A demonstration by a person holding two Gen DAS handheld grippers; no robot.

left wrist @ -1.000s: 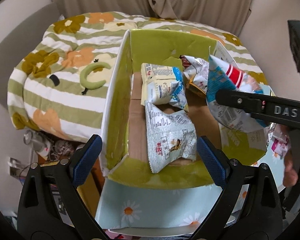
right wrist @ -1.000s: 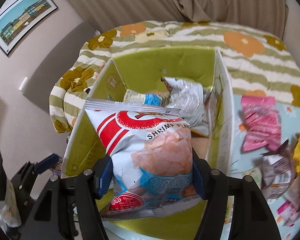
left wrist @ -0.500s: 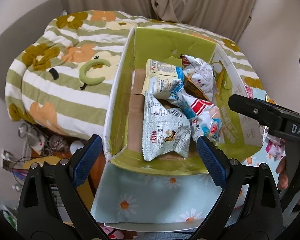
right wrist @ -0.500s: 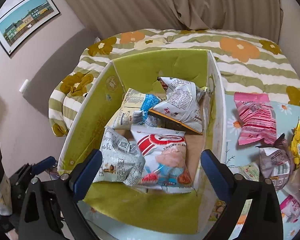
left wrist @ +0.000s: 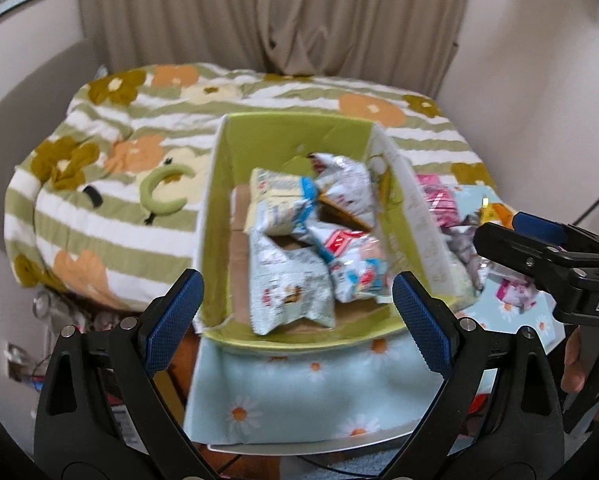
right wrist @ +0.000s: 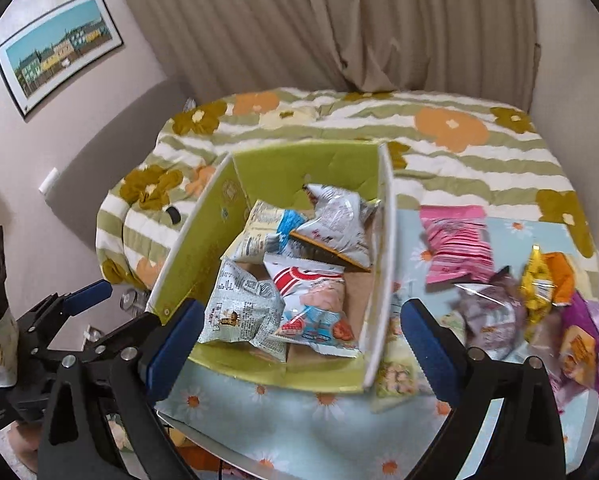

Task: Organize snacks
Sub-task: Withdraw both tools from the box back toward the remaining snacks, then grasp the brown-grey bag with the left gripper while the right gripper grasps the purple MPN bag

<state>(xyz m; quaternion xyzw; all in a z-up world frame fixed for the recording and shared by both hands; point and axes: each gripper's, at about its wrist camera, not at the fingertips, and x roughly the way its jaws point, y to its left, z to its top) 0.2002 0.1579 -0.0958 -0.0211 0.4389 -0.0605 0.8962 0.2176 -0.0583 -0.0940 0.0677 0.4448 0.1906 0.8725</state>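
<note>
Four snack bags now lie in the green box [right wrist: 203, 264]: your right claw [right wrist: 299, 344] has let go of the shrimp chips [right wrist: 315, 304] and hangs wide open and empty, like the left claw [left wrist: 295, 316]; more bags [right wrist: 455, 244] wait on the table [right wrist: 299, 408] to the right.

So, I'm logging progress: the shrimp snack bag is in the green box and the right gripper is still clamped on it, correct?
Not quite. The shrimp snack bag does lie in the green box, but the right gripper is open and holds nothing, as the right wrist view shows.

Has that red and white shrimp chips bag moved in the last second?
Yes. The shrimp chips bag left the right gripper, which held it over the green box; it now lies on the box floor.
</note>
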